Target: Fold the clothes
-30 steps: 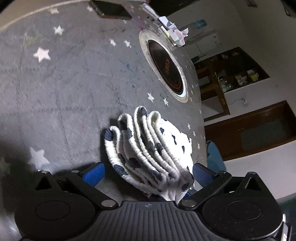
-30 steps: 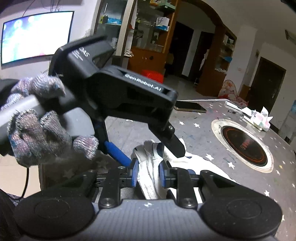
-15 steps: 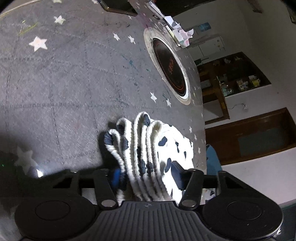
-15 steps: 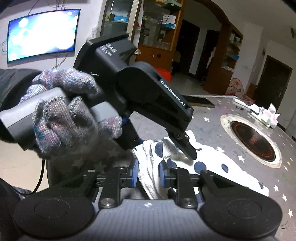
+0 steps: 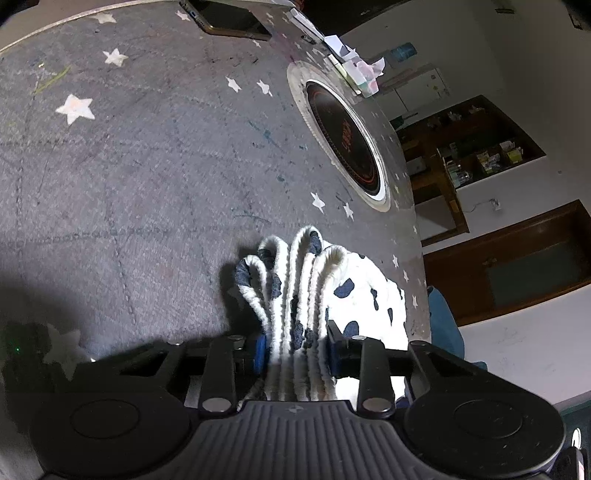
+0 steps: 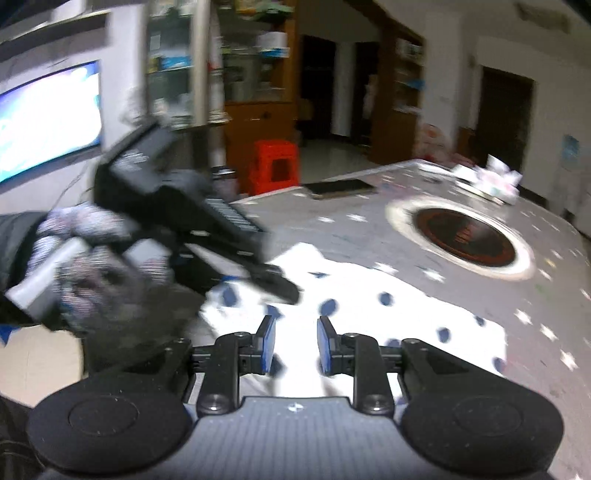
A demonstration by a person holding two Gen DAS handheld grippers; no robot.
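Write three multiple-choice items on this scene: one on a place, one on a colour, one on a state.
1. Where does the phone lie?
A. on the spotted cloth
B. near the table edge, far from the cloth
C. on a chair

2. What colour are the cloth's spots?
A. red
B. green
C. dark blue

3. How do the left tongs stand?
A. shut on the cloth
B. wide open, empty
C. holding the phone

Key:
1 B, it lies beside the table's rim.
2 C, dark blue blotches on white.
3 A, the tongs have just been closing and their pads squeeze the bunched folds.
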